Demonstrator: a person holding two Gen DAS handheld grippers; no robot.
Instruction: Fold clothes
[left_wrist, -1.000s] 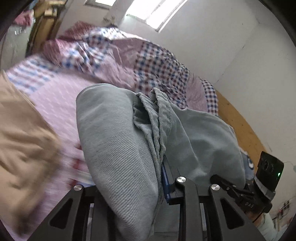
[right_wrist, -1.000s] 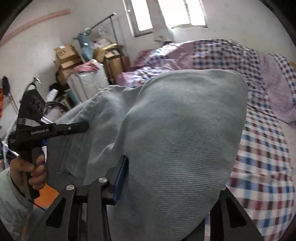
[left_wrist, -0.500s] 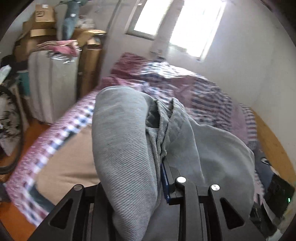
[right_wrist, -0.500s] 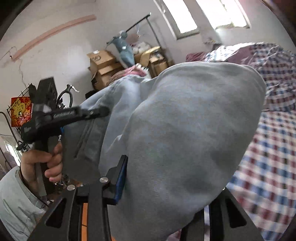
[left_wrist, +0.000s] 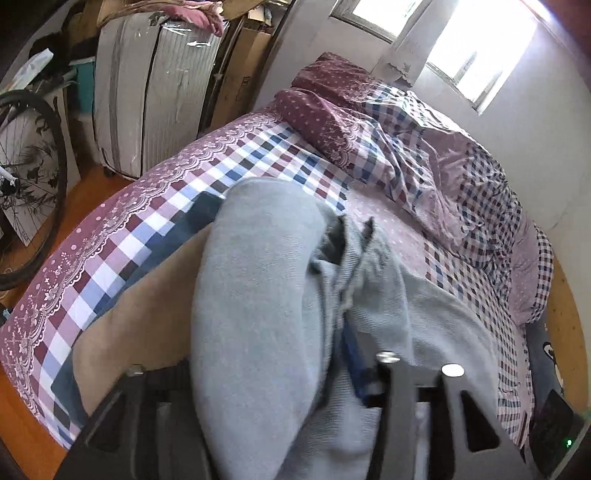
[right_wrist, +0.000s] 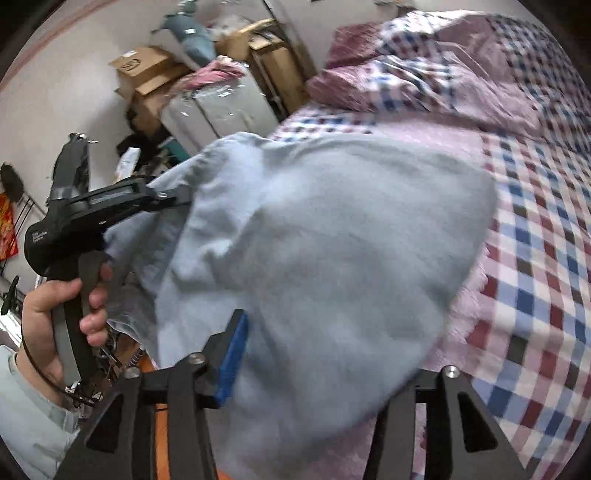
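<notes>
I hold a two-finger gripper in each hand, both pointing downward over a bed (left_wrist: 155, 236) covered in a purple, blue and white checked sheet.

A pale grey-blue garment (left_wrist: 258, 302) is bunched between the jaws of my left gripper (left_wrist: 258, 373) and spills forward past its fingers, filling the middle of that view. Its jaws are opening. The cloth covers the pads, so I cannot tell whether they grip the fabric or it only lies draped between them.

The same garment (right_wrist: 332, 251) bulges between the jaws of my right gripper (right_wrist: 325, 354), hiding most of the gap. These jaws are opening as well. The blue pad (right_wrist: 232, 358) on the left finger sits just beside the fabric; the pad on the other finger is hidden under the fabric.

To the left of my right tool, my left hand (right_wrist: 55, 317) clasps the other gripper's handle, its fingers reaching into the garment's far edge.

Below the left gripper, a tan cloth (left_wrist: 140, 314) lies on the bed. Ahead of both tools, a rumpled checked duvet (left_wrist: 443, 177) is heaped.
</notes>
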